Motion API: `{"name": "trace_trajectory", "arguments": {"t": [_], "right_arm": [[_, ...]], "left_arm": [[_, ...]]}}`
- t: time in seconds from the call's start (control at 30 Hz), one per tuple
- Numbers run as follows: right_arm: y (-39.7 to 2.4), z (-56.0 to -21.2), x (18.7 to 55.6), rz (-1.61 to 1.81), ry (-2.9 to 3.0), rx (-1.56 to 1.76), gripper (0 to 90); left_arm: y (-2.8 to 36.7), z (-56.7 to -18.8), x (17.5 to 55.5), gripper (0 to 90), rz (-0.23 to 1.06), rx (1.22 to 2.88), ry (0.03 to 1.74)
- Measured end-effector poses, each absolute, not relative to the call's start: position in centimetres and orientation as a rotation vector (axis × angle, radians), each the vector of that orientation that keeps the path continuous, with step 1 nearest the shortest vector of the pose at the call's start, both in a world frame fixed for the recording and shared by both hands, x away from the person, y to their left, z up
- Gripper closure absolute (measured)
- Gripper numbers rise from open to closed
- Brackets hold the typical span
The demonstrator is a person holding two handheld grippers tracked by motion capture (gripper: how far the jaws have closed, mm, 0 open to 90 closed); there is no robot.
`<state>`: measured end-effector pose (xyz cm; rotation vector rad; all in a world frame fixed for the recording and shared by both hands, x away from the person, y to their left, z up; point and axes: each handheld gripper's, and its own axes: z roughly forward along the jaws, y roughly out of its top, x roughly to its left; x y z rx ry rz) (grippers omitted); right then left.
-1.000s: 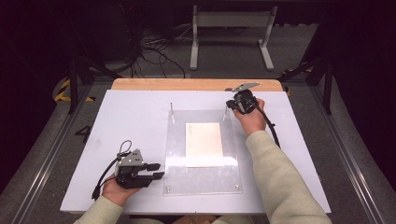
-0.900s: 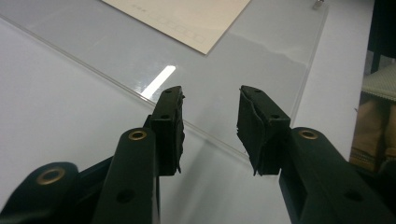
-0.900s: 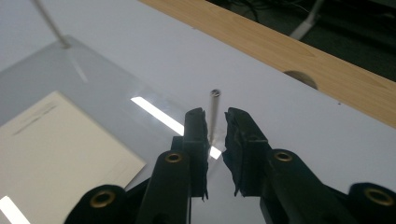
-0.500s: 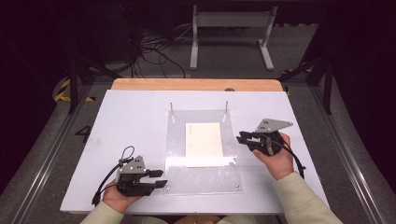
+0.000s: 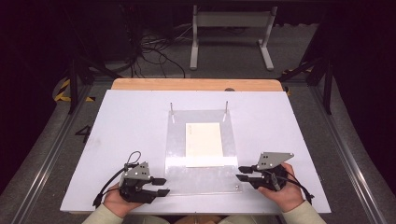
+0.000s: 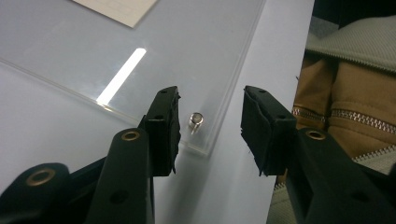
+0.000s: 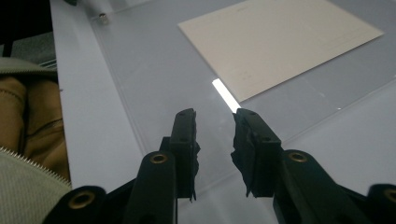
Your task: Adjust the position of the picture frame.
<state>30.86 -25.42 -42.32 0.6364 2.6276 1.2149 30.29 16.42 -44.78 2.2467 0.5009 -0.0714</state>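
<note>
A clear acrylic plate [image 5: 201, 175] lies mid-table with a cream sheet of paper [image 5: 203, 143] at its centre. Two thin metal posts [image 5: 172, 108] stand at its far corners. My left gripper [image 5: 164, 186] lies level at the plate's near left corner. It is open [image 6: 211, 107], with a small metal stud [image 6: 196, 120] in that corner between the jaws, untouched. My right gripper [image 5: 239, 173] points at the near right corner. Its jaws [image 7: 215, 121] have just been opening and hover above the plate edge with nothing between them. The paper [image 7: 280, 44] lies beyond them.
The plate rests on a white board [image 5: 130, 126] with a wooden strip [image 5: 196, 84] along its far edge. A second stud [image 7: 103, 18] shows at the plate's other near corner. Beyond the table are cables [image 5: 159, 51] and a metal stand [image 5: 231, 28]. A tan jacket [image 6: 345, 93] is close behind.
My right hand has swept from the plate's far right corner back to its near right corner, and its jaws have parted. The left hand has barely shifted.
</note>
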Motion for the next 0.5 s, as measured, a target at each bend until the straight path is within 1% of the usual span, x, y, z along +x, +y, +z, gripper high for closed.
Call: {"name": "trace_trajectory", "arguments": {"t": [0.13, 0.37, 0.43, 0.5], "right_arm": [[-25.0, -43.3, 30.5, 1.189, 2.692, 0.603, 69.4], [-24.3, -44.6, 30.5, 1.133, 2.781, 0.553, 73.7], [-24.2, -44.6, 30.4, 1.142, 2.786, 0.548, 74.2], [-24.2, -44.6, 30.4, 1.143, 2.780, 0.551, 76.9]], "left_arm": [[16.0, -45.2, 30.3, 57.0, -0.084, 2.278, 0.486], [15.8, -45.6, 30.4, 58.0, -0.084, 2.287, 0.481], [15.9, -45.7, 30.5, 60.1, -0.085, 2.285, 0.479], [15.9, -45.7, 30.6, 61.9, -0.089, 2.278, 0.484]]}}
